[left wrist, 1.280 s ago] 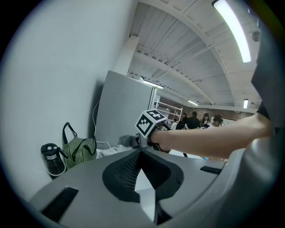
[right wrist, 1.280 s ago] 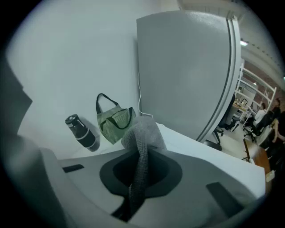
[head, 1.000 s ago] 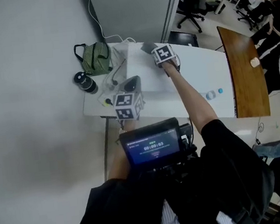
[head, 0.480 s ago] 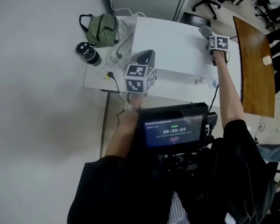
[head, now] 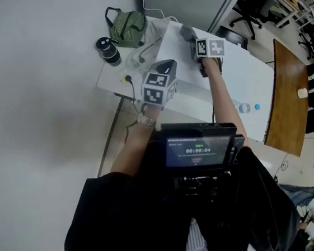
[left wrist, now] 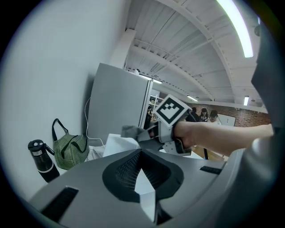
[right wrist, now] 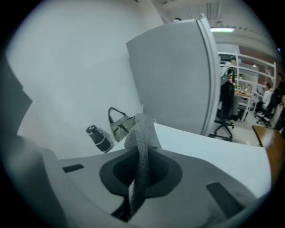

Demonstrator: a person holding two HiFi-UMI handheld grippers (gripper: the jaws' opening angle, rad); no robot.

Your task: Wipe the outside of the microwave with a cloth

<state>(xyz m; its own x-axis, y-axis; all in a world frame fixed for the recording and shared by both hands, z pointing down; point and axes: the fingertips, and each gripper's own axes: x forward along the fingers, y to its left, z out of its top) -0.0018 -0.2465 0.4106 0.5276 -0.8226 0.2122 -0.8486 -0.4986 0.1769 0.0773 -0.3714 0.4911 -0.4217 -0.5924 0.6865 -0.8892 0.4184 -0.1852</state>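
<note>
The white microwave (head: pixel 191 73) stands on a white table (head: pixel 110 83) by the wall. My right gripper (head: pixel 192 38) is over the far part of its top, shut on a grey cloth (head: pixel 185 33). In the right gripper view the cloth (right wrist: pixel 141 133) hangs clamped between the jaws of that gripper (right wrist: pixel 141 156), above the white top (right wrist: pixel 213 144). My left gripper (head: pixel 163 69) hovers at the microwave's near left side, shut with nothing in it. The left gripper view looks past the left gripper (left wrist: pixel 141 153) to the right gripper (left wrist: pixel 156 135), the cloth (left wrist: pixel 131 132) and the microwave (left wrist: pixel 116 144).
A green striped bag (head: pixel 127 25) and a black bottle (head: pixel 107 50) sit at the table's far left, with cables (head: pixel 138 57) beside them. A grey cabinet (right wrist: pixel 178 75) rises behind. Small blue items (head: pixel 245 107) lie on the table's right; a wooden table (head: pixel 286 90) and office chairs (head: pixel 248 10) lie beyond.
My right gripper has swept with the cloth from the microwave top's right corner back to its far left part. The left gripper has stayed by the near side.
</note>
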